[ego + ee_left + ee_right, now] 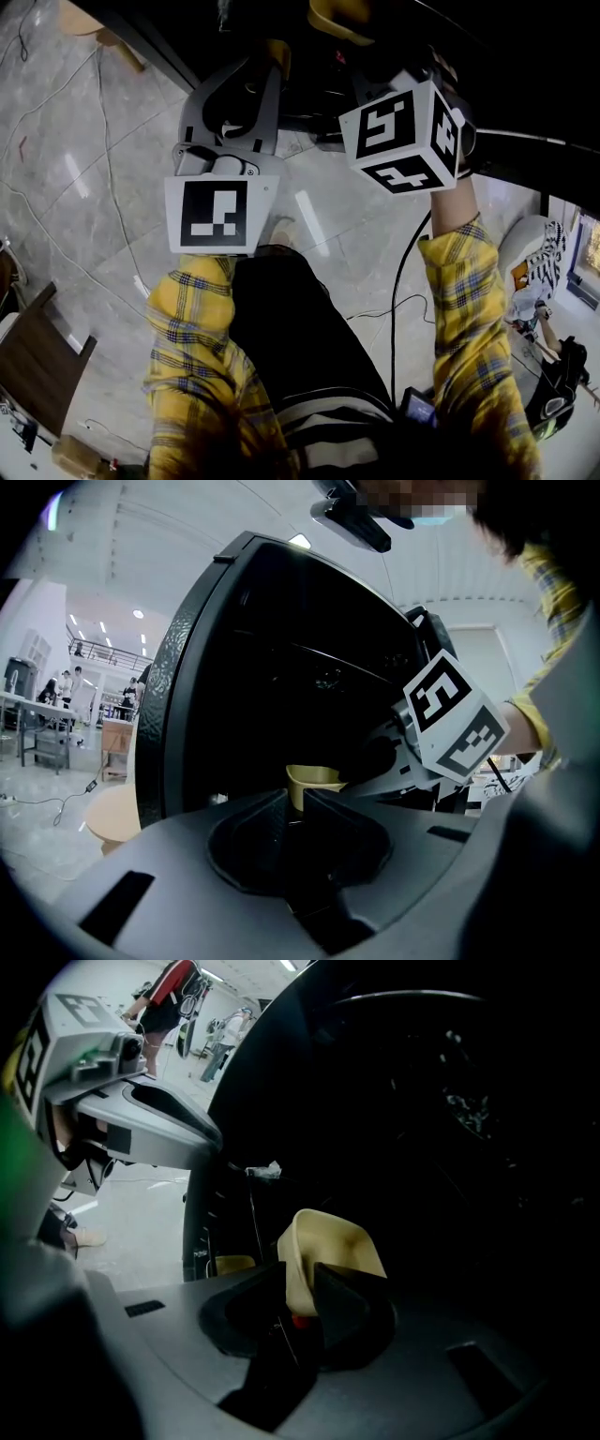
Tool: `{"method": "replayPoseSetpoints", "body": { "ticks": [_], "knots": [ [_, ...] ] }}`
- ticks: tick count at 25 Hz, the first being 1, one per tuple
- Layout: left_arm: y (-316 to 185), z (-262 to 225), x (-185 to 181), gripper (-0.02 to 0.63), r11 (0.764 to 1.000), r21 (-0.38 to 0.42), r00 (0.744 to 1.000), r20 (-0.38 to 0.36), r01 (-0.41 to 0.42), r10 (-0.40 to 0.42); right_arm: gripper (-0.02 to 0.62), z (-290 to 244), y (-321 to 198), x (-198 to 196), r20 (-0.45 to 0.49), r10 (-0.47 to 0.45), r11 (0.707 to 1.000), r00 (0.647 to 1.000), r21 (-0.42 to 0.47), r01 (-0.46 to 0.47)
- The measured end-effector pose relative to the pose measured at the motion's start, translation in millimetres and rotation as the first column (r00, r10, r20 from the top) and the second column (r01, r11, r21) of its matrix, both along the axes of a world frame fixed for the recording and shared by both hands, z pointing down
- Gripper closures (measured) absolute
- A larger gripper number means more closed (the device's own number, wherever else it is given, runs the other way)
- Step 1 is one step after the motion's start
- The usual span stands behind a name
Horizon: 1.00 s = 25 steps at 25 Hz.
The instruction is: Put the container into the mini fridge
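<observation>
Insertion step, seemingly: right gripper (300, 1274) with fingers clamped on the wall of a tan container (333, 1241), at the mouth of the dark mini fridge (450, 1101). Left gripper (293, 799) facing the fridge, fingers together, empty. Next, probably: reaching deeper, setting down, releasing.

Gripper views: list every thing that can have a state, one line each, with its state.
Mini fridge: open, inside dark.
Container: gripped by its wall, held at the fridge's opening.
Right gripper: shut on the container.
Left gripper: jaws together, nothing between them.
</observation>
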State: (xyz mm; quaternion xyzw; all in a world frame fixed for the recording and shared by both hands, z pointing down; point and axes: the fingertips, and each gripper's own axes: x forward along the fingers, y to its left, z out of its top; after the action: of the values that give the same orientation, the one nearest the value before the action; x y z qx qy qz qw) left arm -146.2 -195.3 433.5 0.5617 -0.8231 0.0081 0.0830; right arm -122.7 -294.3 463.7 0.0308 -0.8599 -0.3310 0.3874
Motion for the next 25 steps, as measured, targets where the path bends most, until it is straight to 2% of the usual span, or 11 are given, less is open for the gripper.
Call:
{"method": "replayPoseSetpoints", "body": {
  "ticks": [16,20,25],
  "knots": [
    [20.0,-22.2,-10.0,0.554,0.999,-0.049,0.999,0.039,0.016,-0.014,0.505,-38.0,-0.3,28.9,0.097,0.11,0.994,0.989,0.009,-0.112],
    [25.8,-31.1,-12.6,0.554,0.999,-0.05,0.999,0.028,0.021,-0.019,0.537,-55.8,5.3,34.7,0.17,0.159,0.987,0.973,-0.004,-0.161],
    [41.3,-41.2,-12.7,0.555,0.996,-0.072,0.999,0.015,0.045,-0.044,0.554,-83.2,6.7,50.8,0.268,0.247,0.969,0.931,-0.048,-0.243]
  ]
}}
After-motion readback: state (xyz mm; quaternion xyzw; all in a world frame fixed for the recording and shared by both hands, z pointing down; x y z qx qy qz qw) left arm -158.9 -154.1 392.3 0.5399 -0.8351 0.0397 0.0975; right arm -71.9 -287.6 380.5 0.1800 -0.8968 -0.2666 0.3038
